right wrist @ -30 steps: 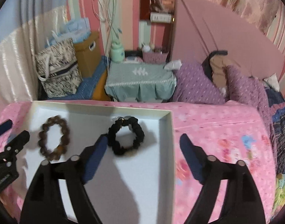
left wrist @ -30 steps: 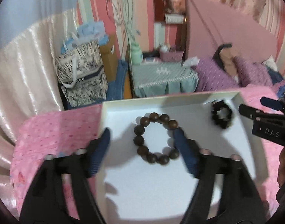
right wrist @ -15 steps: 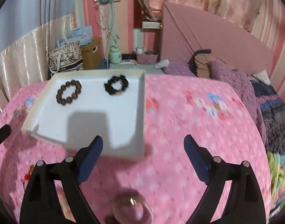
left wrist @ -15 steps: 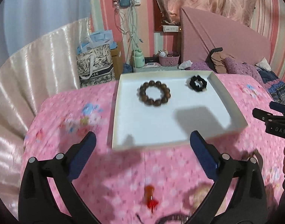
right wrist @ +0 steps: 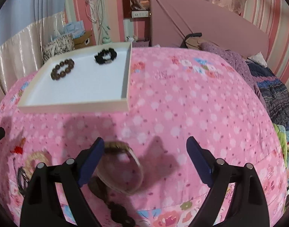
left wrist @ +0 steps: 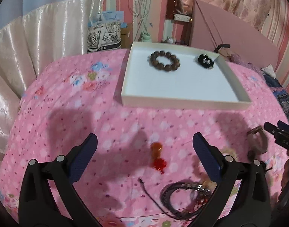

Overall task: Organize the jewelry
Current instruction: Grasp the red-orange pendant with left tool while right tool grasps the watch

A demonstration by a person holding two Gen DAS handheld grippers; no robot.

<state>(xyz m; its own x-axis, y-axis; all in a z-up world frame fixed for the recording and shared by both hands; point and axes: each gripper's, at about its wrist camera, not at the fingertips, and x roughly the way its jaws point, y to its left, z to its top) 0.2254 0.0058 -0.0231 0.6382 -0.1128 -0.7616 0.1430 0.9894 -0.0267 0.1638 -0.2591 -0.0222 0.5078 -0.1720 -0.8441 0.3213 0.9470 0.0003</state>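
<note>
My left jaws (left wrist: pixel 144 149) stood spread wide and grasped nothing, poised above the pink flower-print bedspread (left wrist: pixel 68 113). Between their tips lay a small orange-and-red beaded charm (left wrist: pixel 157 158), blurred; nearer to me lay a coil of dark cord necklaces (left wrist: pixel 184 198). My right jaws (right wrist: pixel 145 151) were likewise spread wide and empty. A translucent pinkish bangle with a brownish rim (right wrist: pixel 123 167) lay on the bedspread between them, close against the left finger; whether it touched the finger I could not tell. A dark knotted tassel (right wrist: pixel 118 211) trailed from below it. The shallow white rectangular tray (left wrist: pixel 182 100) sat farther off on the bed. It held a brown wooden-bead bracelet (left wrist: pixel 164 61) in its far left part and a black beaded bracelet (left wrist: pixel 205 61) in its far right part, the two well apart.
</note>
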